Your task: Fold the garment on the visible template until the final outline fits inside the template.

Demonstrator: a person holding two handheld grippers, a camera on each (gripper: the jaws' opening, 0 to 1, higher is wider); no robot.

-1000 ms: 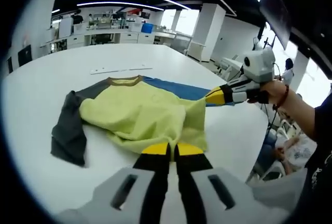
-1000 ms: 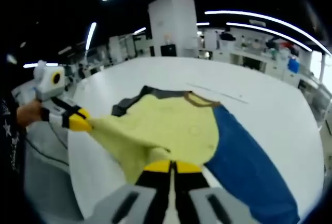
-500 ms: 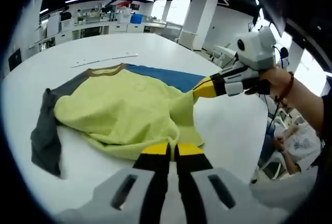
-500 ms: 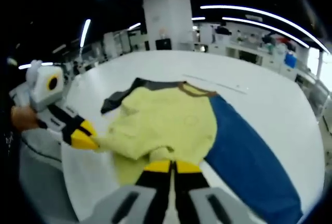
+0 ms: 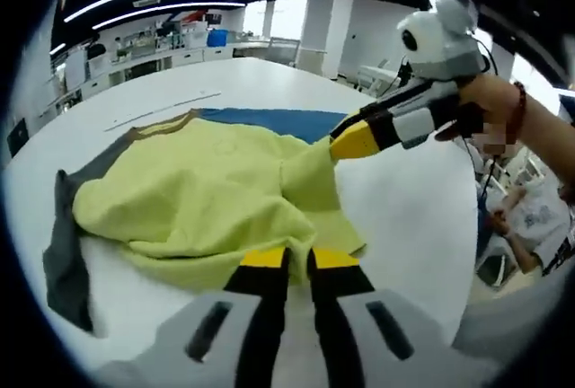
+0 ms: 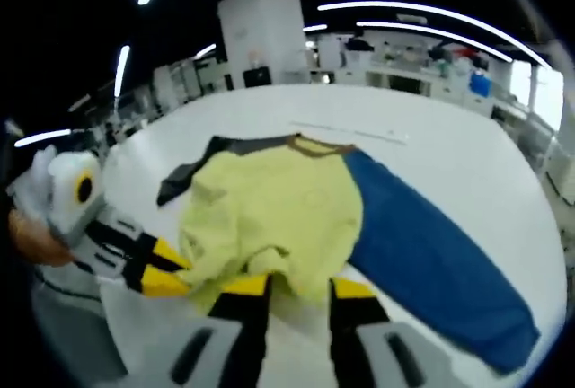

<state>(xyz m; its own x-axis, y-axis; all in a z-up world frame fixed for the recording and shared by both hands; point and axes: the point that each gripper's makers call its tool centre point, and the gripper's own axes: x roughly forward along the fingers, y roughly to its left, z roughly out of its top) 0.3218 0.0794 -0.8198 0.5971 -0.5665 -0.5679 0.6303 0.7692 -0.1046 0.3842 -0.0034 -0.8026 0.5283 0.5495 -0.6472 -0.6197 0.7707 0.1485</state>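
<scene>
1. Your shirt (image 5: 207, 195) lies on the white table (image 5: 413, 217), its yellow body bunched and doubled over on itself, the brown collar (image 5: 166, 125) at the far side from your grippers.
2. The blue sleeve (image 6: 431, 253) stretches flat across the table from the collar side of the shirt, out to a rounded cuff end.
3. The grey sleeve (image 5: 61, 253) lies on the other side of the shirt, flat on the table, folded along the yellow body's edge.
4. Your left gripper (image 5: 289, 260) sits at the near hem of the shirt. Its yellow-tipped jaws stand close together with a thin slot between them, and the hem runs across just at the tips; you cannot tell from the left gripper view whether cloth is pinched in them.
5. Your right gripper (image 6: 301, 291) has its jaws spread apart, and a fold of the yellow hem lies between them in the right gripper view.
6. In the left gripper view that gripper's yellow tip touches a raised peak of the shirt, on the blue sleeve's side.
</scene>
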